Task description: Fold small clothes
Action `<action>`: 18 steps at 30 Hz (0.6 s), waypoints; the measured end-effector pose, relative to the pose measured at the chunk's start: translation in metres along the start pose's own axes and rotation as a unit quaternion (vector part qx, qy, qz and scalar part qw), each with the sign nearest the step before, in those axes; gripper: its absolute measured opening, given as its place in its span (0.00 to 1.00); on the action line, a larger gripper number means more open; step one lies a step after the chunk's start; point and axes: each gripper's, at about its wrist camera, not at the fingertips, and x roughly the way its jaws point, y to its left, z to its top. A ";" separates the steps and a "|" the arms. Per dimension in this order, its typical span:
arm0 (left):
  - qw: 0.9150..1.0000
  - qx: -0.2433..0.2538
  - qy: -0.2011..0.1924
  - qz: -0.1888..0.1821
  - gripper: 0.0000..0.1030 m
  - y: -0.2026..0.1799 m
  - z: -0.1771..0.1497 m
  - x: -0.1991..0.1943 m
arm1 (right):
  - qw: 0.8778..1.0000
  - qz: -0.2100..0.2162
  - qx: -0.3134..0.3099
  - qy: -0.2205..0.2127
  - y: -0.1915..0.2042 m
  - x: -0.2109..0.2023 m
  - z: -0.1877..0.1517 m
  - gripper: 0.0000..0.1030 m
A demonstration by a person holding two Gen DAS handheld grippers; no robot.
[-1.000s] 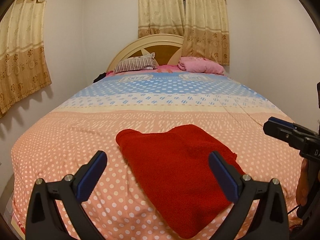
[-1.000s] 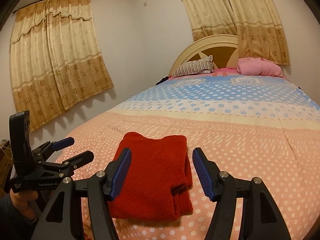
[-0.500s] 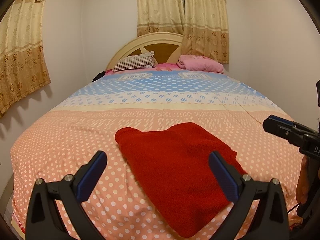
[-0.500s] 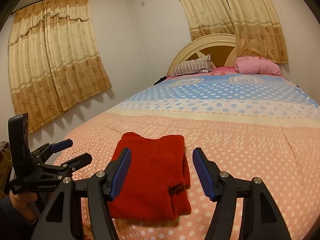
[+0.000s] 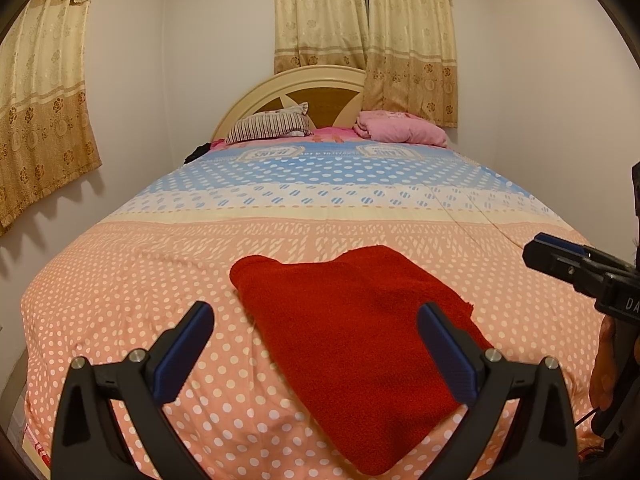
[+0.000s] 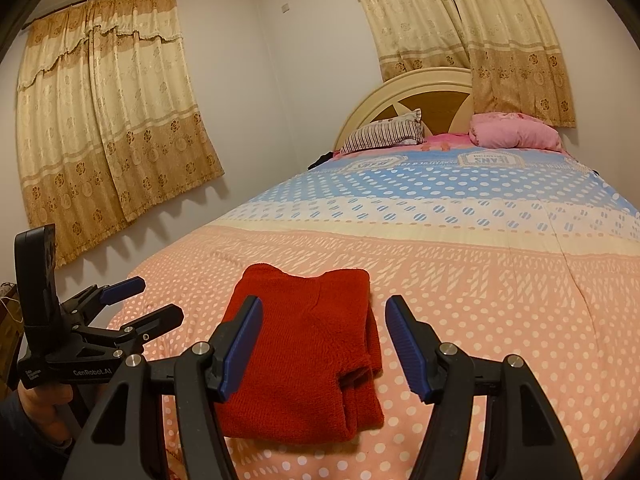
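We note the left gripper [image 5: 316, 344] and right gripper [image 6: 324, 344] both spread, pinching nothing. Folded red garment [image 6: 308, 348] lies on the bedspread [image 6: 480, 280] just ahead of both.

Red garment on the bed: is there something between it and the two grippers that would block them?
Nothing visible blocks them. The red garment lies folded on the bedspread, with bare cover around it. The right gripper and the left gripper are both above its near end, jaws open and empty.
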 end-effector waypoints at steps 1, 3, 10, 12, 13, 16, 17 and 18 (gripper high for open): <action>1.000 0.000 0.000 0.000 1.00 0.000 0.000 0.000 | 1.000 0.000 0.000 0.000 0.000 0.000 0.000 0.63; 1.000 0.001 0.000 0.000 1.00 -0.001 0.000 0.000 | 1.000 0.000 0.000 0.001 0.000 0.000 0.000 0.63; 1.000 0.000 0.000 0.000 1.00 -0.001 0.000 0.000 | 1.000 0.001 -0.001 0.001 0.001 0.000 -0.001 0.63; 1.000 0.001 0.000 -0.001 1.00 -0.001 0.000 0.000 | 1.000 0.001 -0.001 0.001 0.001 0.000 -0.001 0.63; 1.000 0.001 0.000 -0.002 1.00 -0.001 0.000 0.000 | 1.000 0.001 -0.001 0.001 0.001 0.000 -0.001 0.63; 1.000 0.002 0.000 -0.004 1.00 -0.002 0.001 0.001 | 1.000 0.001 -0.001 0.001 0.001 0.000 -0.001 0.63; 1.000 0.002 0.000 -0.004 1.00 -0.001 0.000 0.001 | 1.000 0.001 -0.001 0.001 0.001 0.000 -0.001 0.63; 1.000 0.003 0.000 -0.004 1.00 -0.002 0.001 0.001 | 1.000 0.001 -0.001 0.001 0.001 0.000 -0.001 0.63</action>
